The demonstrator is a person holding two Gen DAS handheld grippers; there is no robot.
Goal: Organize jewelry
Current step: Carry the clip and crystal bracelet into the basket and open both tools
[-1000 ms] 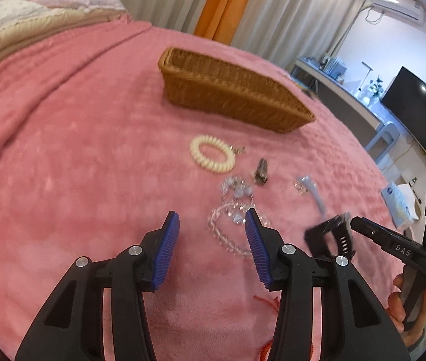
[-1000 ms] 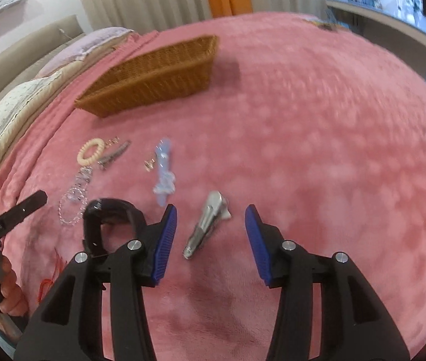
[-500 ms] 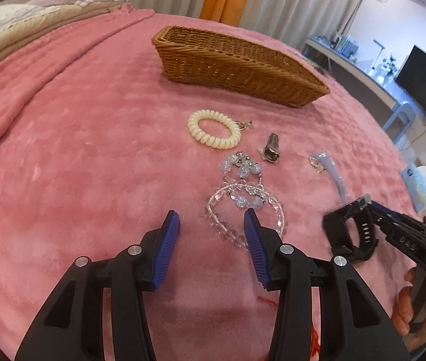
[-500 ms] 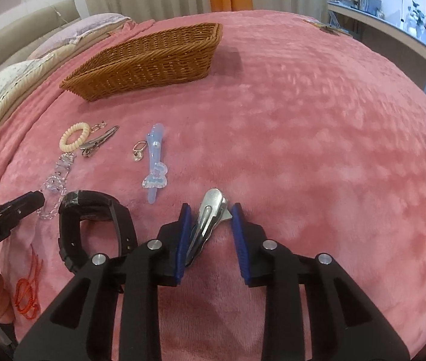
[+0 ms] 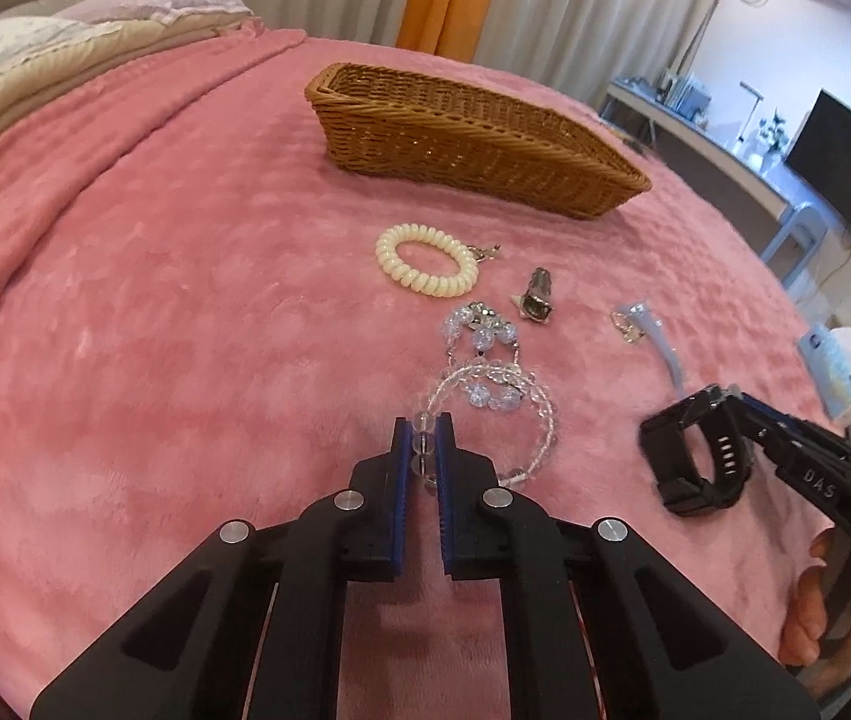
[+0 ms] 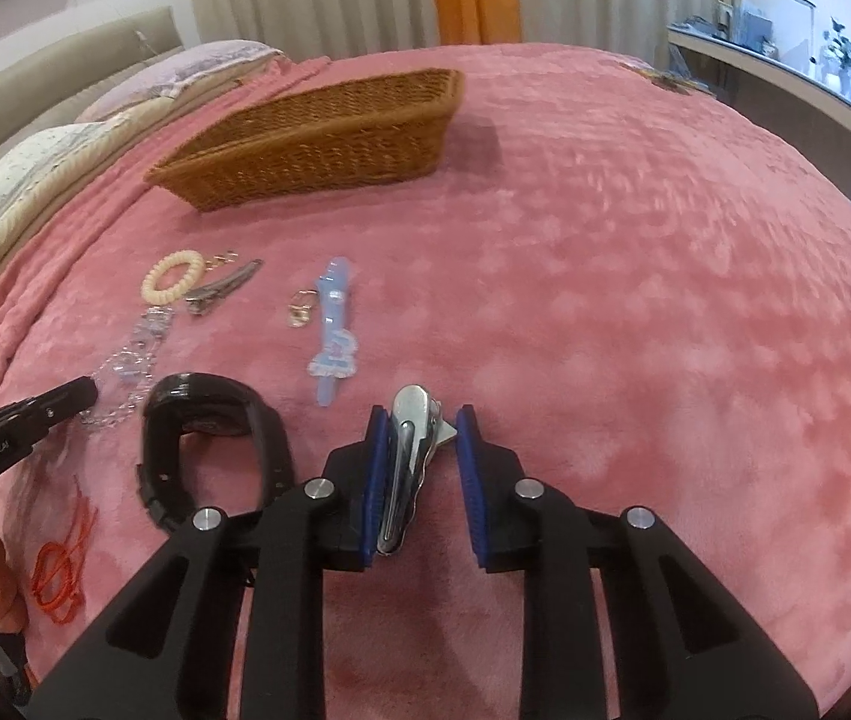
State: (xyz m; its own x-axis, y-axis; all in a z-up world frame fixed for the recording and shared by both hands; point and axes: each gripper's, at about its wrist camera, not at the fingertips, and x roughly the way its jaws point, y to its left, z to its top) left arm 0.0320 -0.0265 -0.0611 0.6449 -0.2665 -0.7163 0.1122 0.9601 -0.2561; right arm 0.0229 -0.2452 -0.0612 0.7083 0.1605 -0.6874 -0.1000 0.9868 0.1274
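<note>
Two hand-held grippers work over a pink blanket strewn with jewelry, a long wicker basket standing farther back. From its own wrist view, the left gripper has its blue pads pressed together on the near edge of a clear bead bracelet, which lies on the blanket. The right gripper has its jaws narrowed around a silver hair clip; the left pad touches it, but a gap shows on the right side, so the clamp looks incomplete. A cream coil hair tie, a blue clip and a black watch lie loose nearby. Judging by this, the pickup step is underway; next would be lifting both pieces and carrying them to the basket.
</note>
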